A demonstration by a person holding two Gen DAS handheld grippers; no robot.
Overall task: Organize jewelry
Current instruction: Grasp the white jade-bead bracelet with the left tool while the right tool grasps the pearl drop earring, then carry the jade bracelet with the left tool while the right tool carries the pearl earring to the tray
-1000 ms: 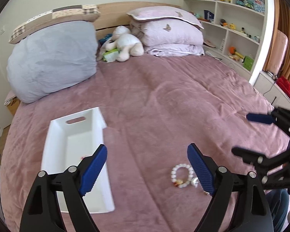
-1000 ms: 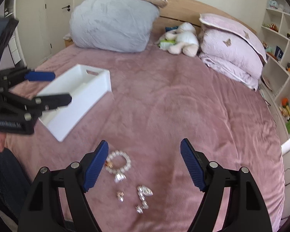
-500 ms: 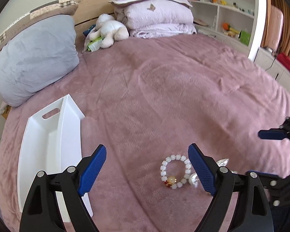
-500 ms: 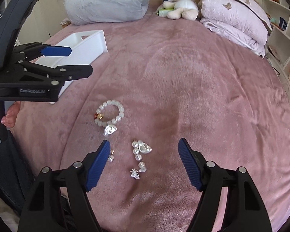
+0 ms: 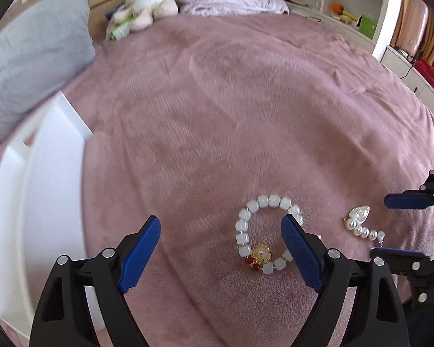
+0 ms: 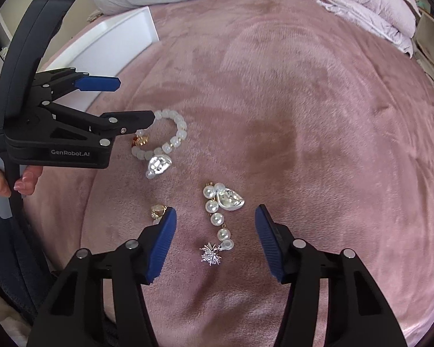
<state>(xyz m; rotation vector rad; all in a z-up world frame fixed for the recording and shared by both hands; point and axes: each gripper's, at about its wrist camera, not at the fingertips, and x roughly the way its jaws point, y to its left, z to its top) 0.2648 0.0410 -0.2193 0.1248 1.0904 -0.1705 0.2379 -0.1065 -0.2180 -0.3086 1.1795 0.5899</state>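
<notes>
White bead bracelet [image 5: 267, 232], pink blanket [image 5: 246, 115], white tray [image 5: 29, 202].

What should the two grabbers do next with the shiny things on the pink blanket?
Probably close the right gripper a bit more on the dangling pearl earring with the silver shell: its fingers have just been narrowing, it lies between them untouched. The left gripper is open, one finger over the white bead bracelet, and the white plastic bin waits alongside.
</notes>
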